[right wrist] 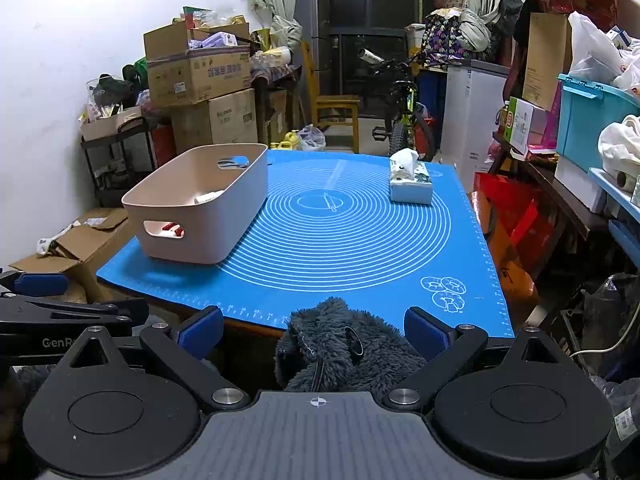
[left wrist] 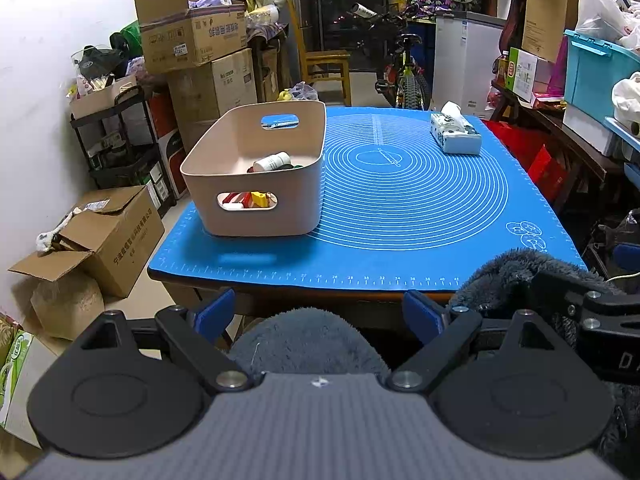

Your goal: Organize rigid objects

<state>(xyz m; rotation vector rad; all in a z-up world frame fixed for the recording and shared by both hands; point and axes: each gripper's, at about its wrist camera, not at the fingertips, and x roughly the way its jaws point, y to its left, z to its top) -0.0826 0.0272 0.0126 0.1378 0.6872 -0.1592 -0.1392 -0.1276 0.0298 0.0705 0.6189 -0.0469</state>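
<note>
Where left view shows bin (left wrist: 256, 184) yellow block (left wrist: 260, 199) | right view: possibly hidden

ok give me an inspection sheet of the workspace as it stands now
surface: blue baking mat covers the table, mostly bare
job's things: beige bin on the mat's left side, holding a white bottle and small red and yellow items
clutter: tissue box at the mat's far right
grippers: left hand-held gripper and right hand-held gripper both open, empty, short of the table's near edge
cables: white cable hanging at right, off the table
surroundings: cardboard boxes stacked at left, bicycle and wooden chair behind
</note>
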